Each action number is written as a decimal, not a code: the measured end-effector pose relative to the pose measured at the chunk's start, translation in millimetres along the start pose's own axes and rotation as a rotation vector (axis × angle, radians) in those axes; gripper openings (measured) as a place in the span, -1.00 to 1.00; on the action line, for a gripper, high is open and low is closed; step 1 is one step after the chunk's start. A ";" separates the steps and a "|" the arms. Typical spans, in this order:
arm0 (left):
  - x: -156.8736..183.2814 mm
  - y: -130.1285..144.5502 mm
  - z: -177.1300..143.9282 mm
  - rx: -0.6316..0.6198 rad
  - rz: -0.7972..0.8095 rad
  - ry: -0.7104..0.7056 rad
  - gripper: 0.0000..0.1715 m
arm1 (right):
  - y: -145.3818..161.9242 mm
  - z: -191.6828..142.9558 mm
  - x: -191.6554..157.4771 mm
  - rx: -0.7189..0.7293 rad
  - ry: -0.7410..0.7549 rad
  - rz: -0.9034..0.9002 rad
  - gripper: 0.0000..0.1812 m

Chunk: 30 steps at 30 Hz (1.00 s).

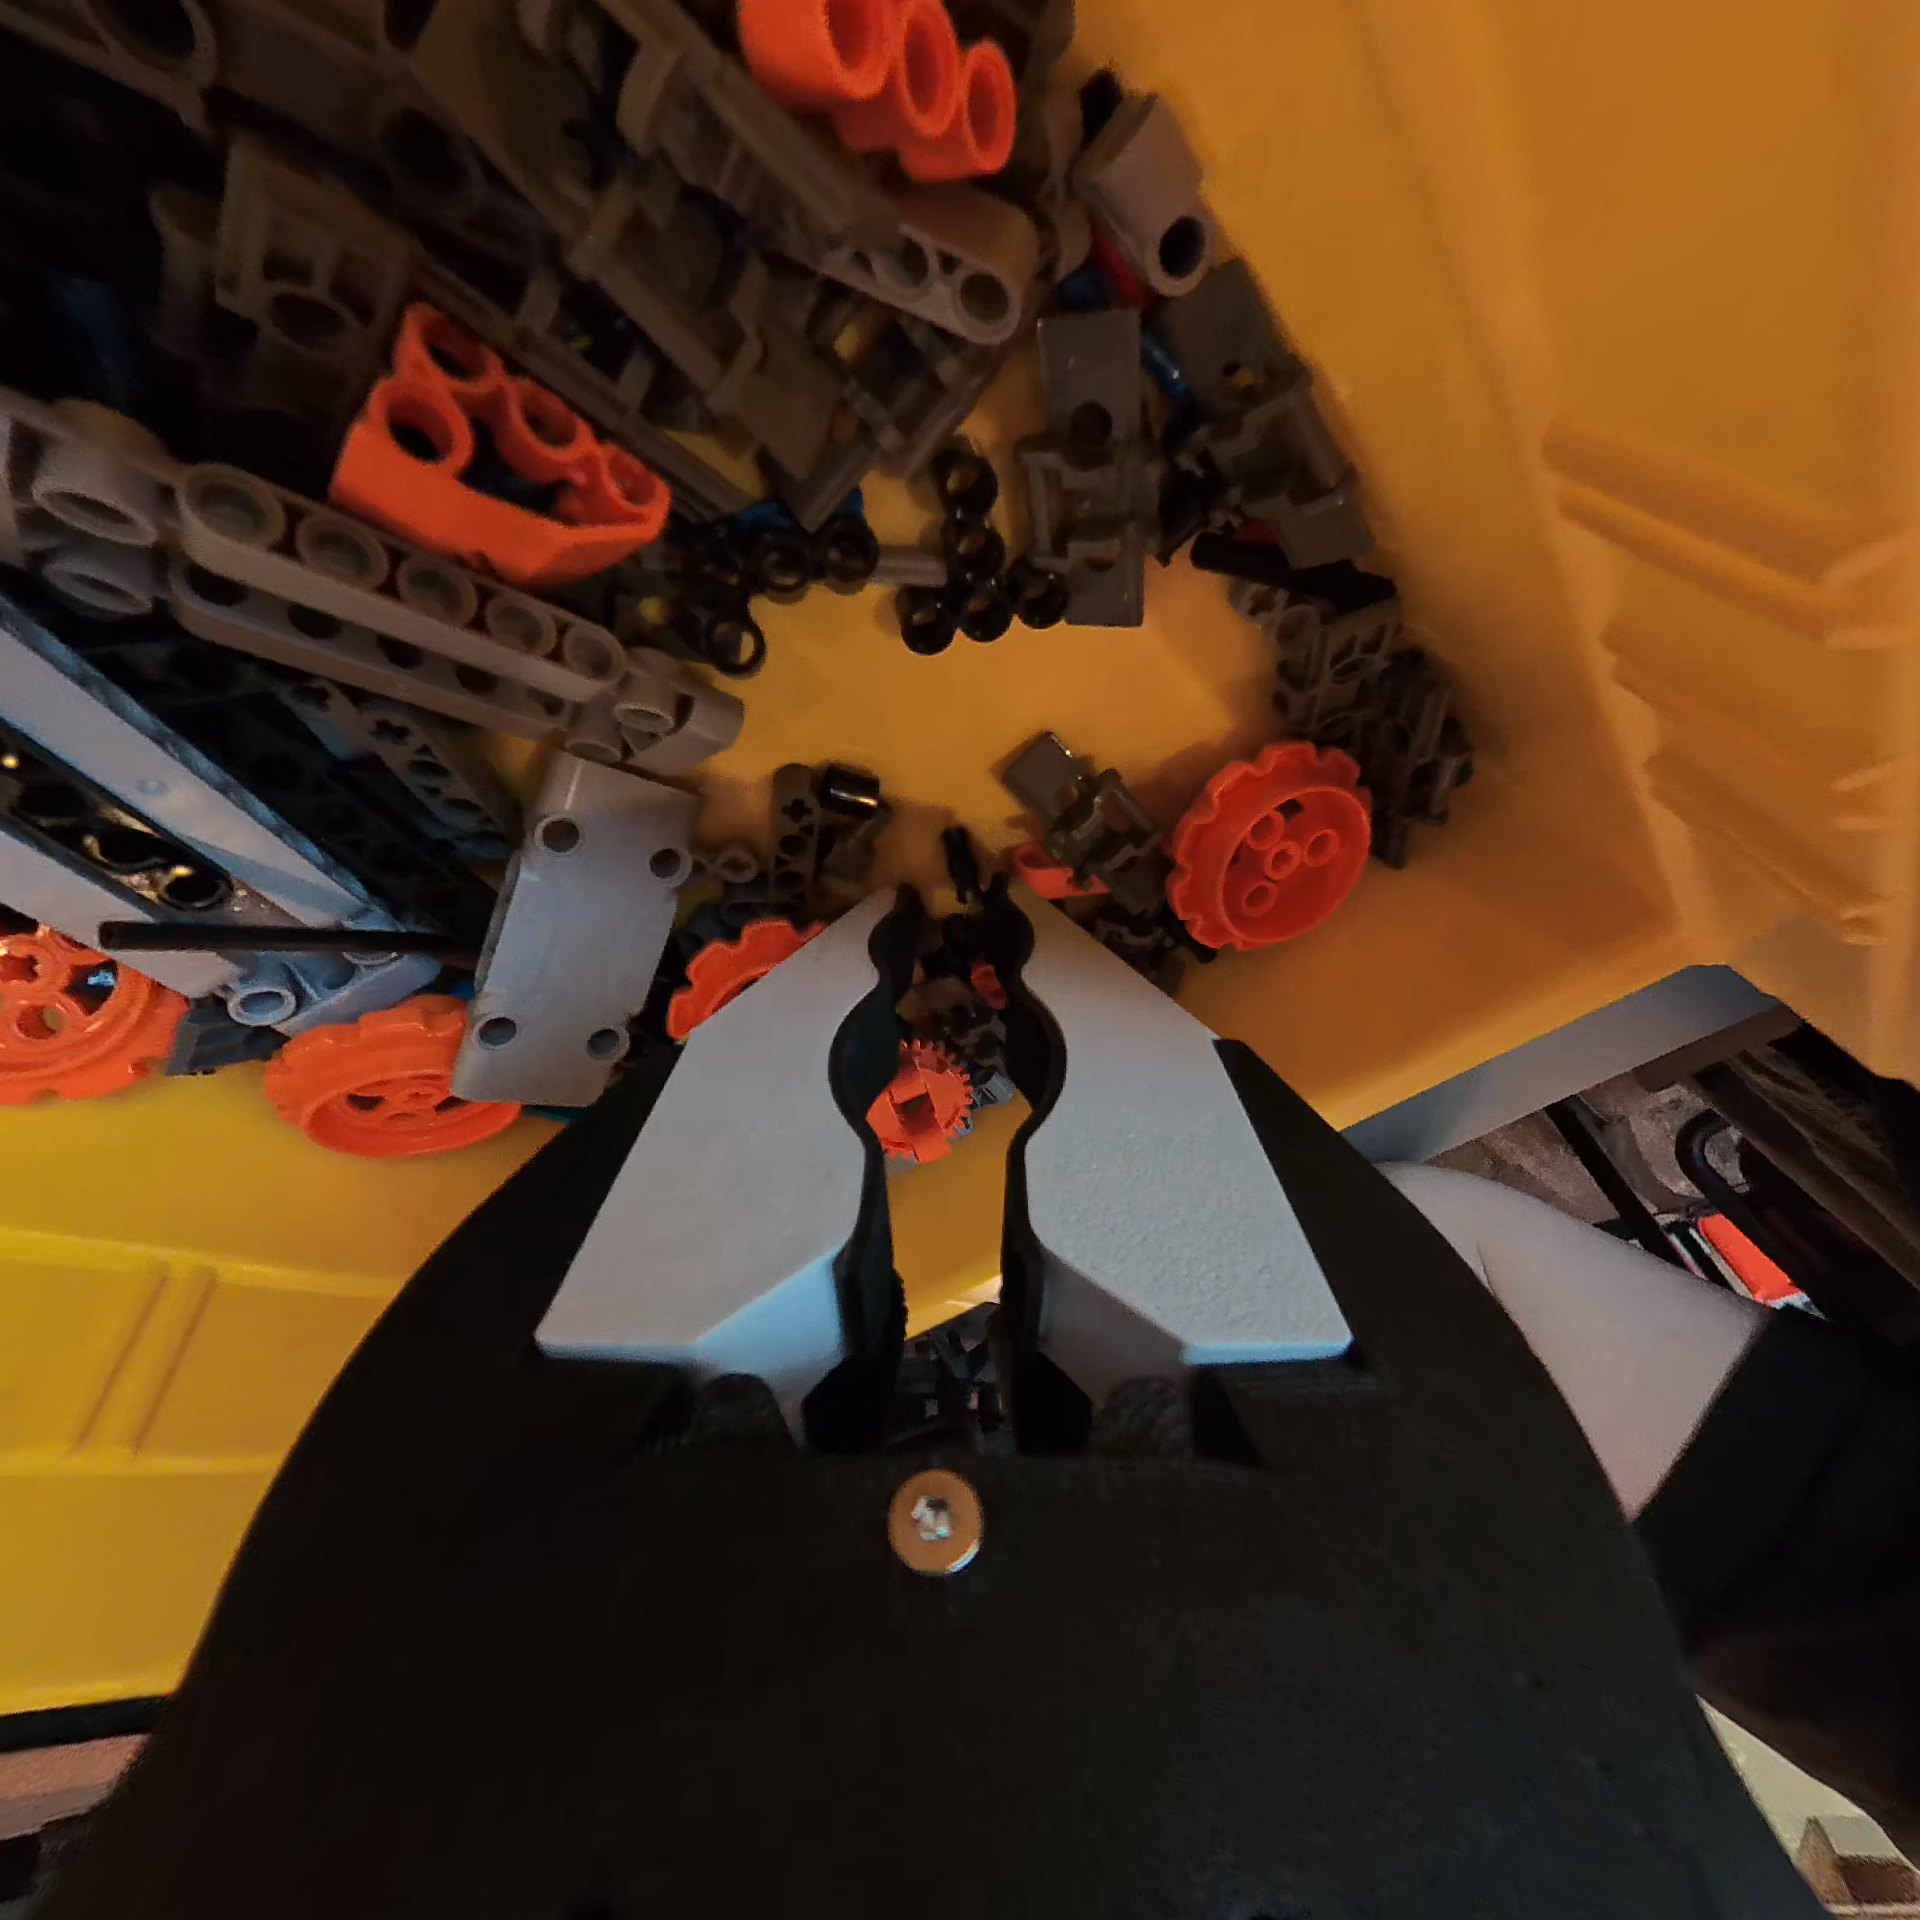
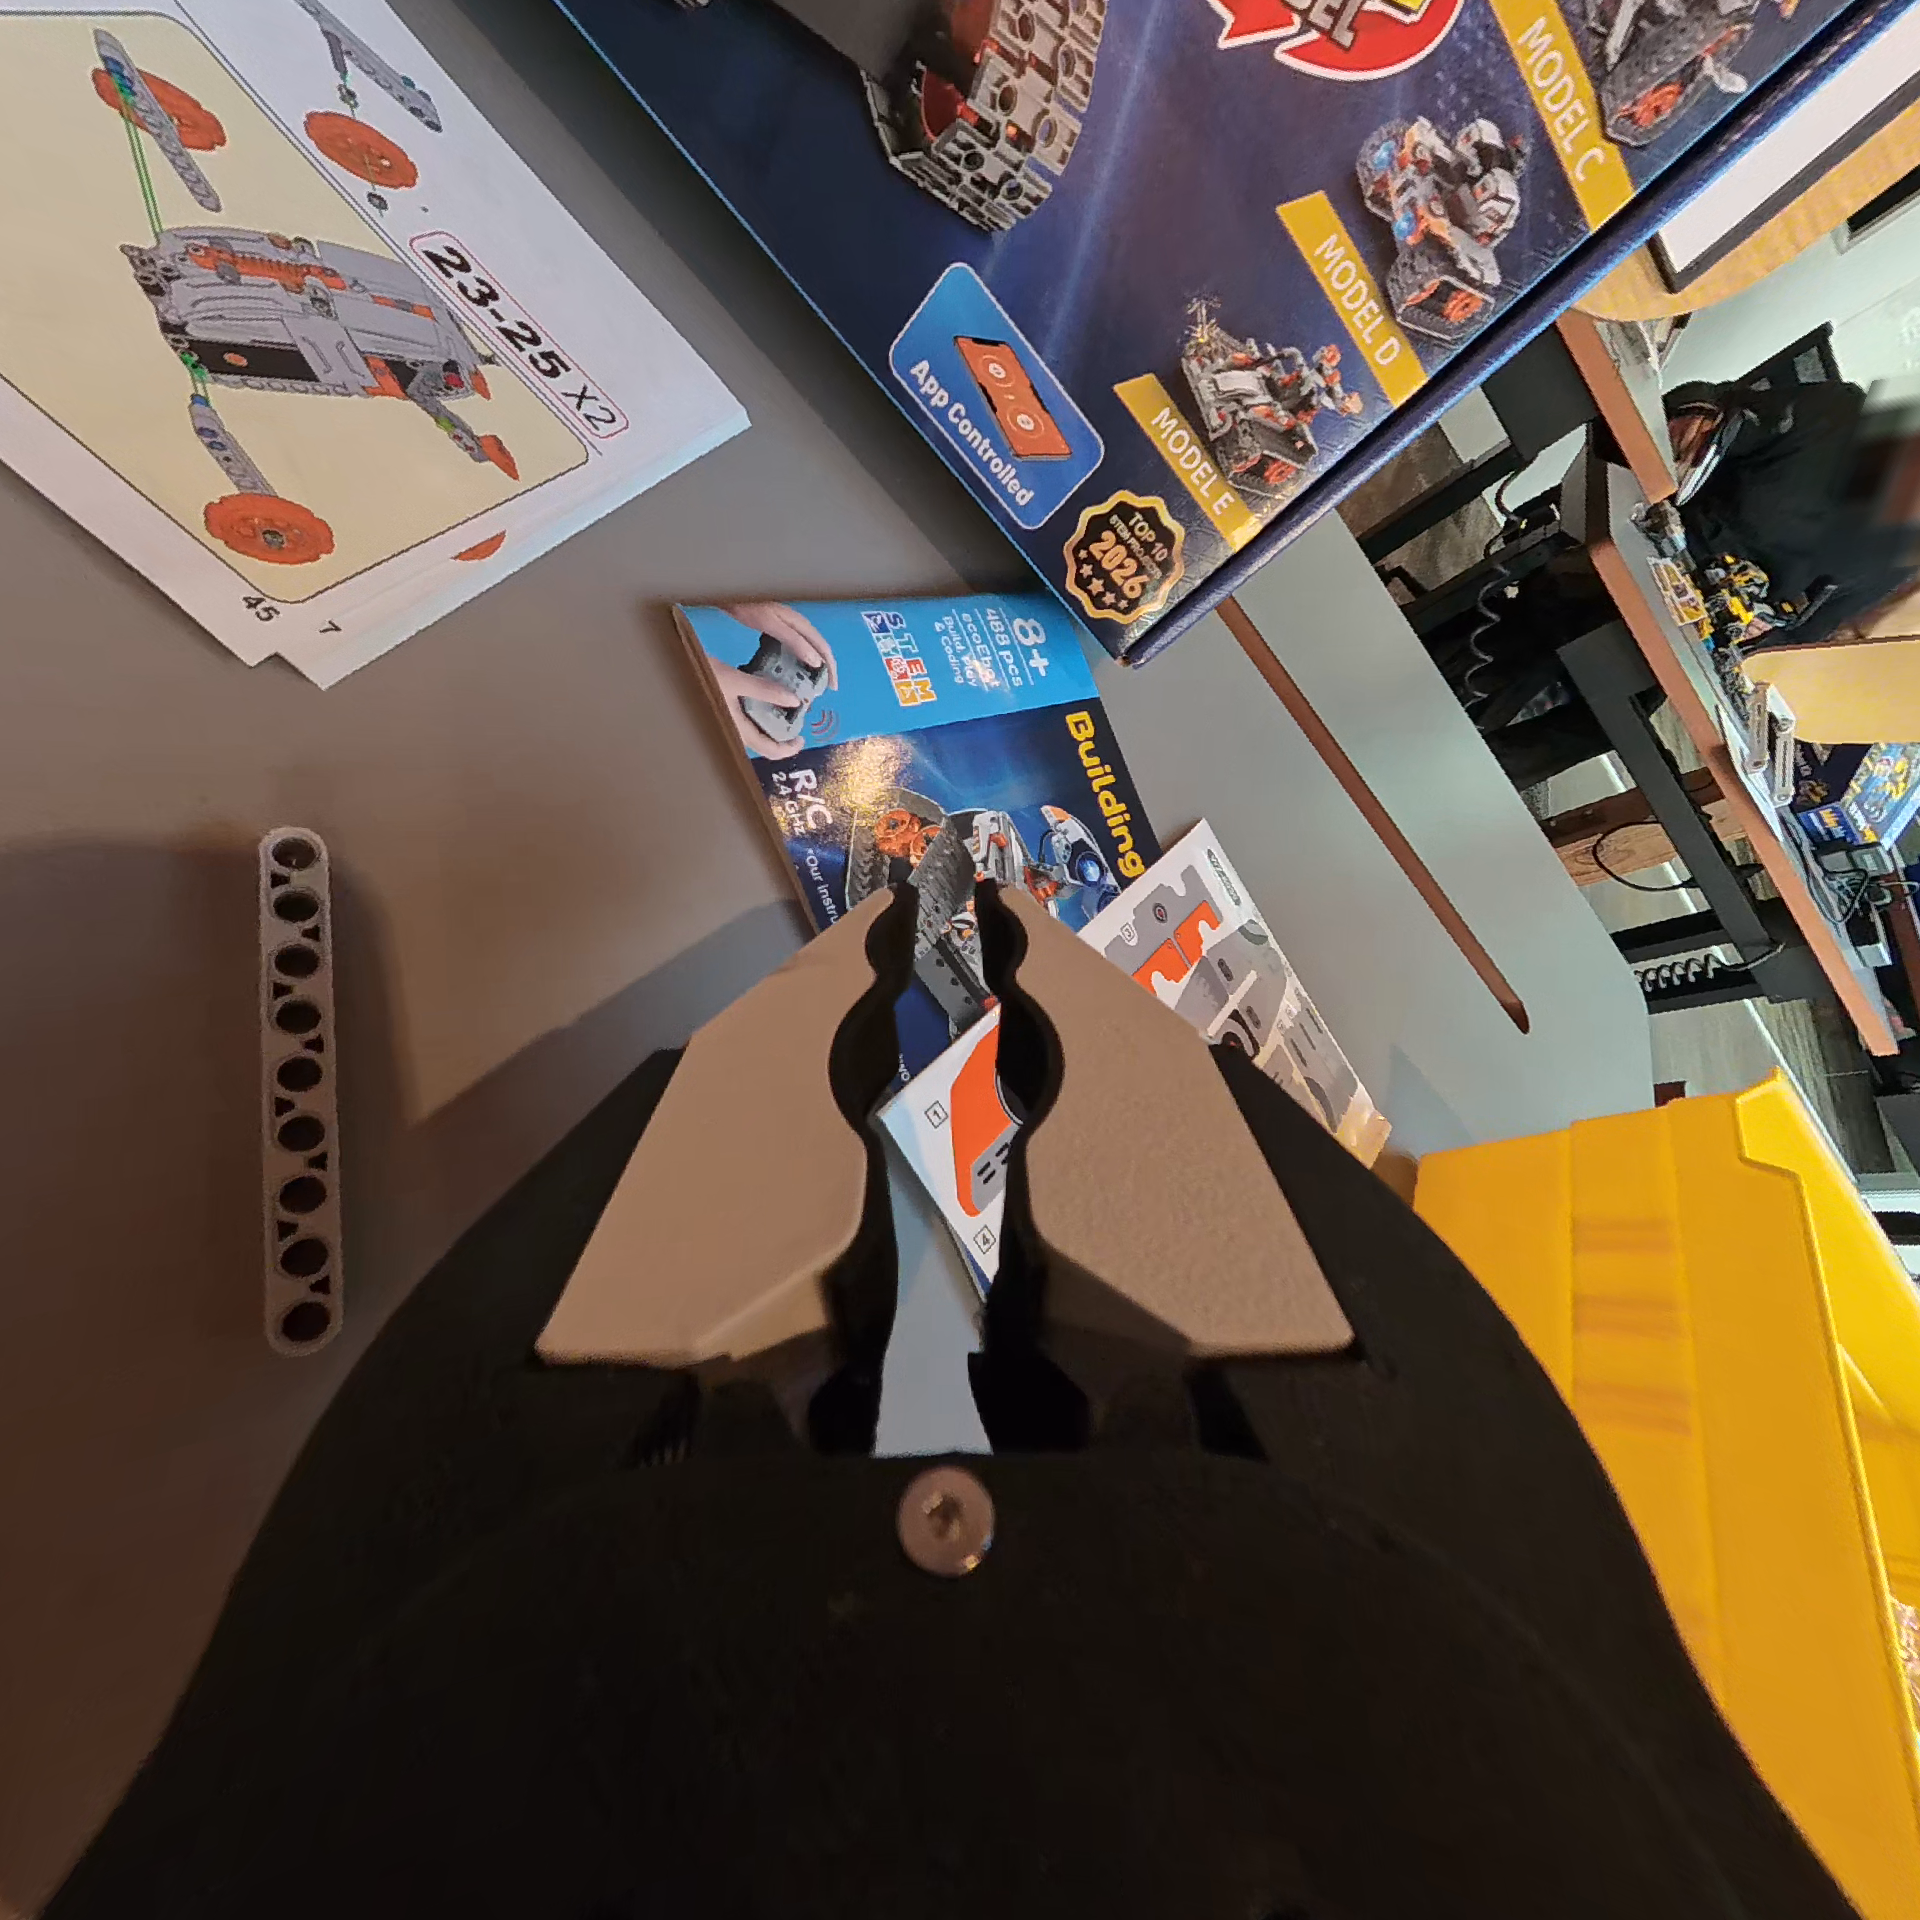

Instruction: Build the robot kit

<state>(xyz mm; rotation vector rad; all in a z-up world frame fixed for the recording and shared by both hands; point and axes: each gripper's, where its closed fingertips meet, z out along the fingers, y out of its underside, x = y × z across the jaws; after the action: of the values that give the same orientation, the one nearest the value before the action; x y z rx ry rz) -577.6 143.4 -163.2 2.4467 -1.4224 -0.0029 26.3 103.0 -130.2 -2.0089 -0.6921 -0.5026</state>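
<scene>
The left gripper (image 1: 956, 909) reaches down into a yellow bin (image 1: 1351, 312) full of building-kit parts. Its fingers (image 1: 748, 1122) stand a narrow gap apart, and a small black pin (image 1: 961, 862) lies just beyond the tips; whether the tips touch it I cannot tell. Seen through the gap between the fingers is a small orange gear (image 1: 920, 1096). To the right of the tips lies an orange wheel (image 1: 1268, 844), to the left a grey plate (image 1: 577, 956) and, farther out, a long grey beam with holes (image 1: 405, 613).

The right gripper (image 2: 948, 914) hangs above a grey tabletop (image 2: 468, 769), its fingers (image 2: 727, 1143) narrowly apart with nothing between them. Beneath and ahead of the tips lies a blue booklet (image 2: 914, 727), with a sticker sheet (image 2: 1226, 977) to the right of it. Well to the left of the fingers lies a grey beam (image 2: 299, 1091). Farther ahead are an instruction sheet (image 2: 312, 312) and a dark blue box (image 2: 1195, 260); the bin's yellow wall (image 2: 1662, 1351) stands to the right.
</scene>
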 end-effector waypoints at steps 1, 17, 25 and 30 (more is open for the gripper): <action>0.3 -0.4 0.7 -0.003 0.004 0.000 -0.86 | 0.1 0.1 -0.4 -0.001 -0.002 -0.001 -0.88; -4.2 -5.7 -17.6 0.086 -0.035 -0.040 -0.98 | -4.7 -4.1 -1.3 0.014 -0.002 -0.026 -0.88; 23.3 15.3 -97.8 0.443 -0.167 -0.132 -0.97 | -12.4 -10.2 -6.0 0.047 -0.019 -0.036 -0.89; 136.8 0.7 -142.4 0.700 -0.056 -0.040 -0.97 | -21.2 -18.7 -7.6 0.086 -0.017 -0.041 -0.89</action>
<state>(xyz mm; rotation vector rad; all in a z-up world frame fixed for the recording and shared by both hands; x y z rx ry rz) -486.6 64.6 -6.6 3.0406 -1.5611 0.5185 5.5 93.5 -112.0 -1.9240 -0.7548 -0.4722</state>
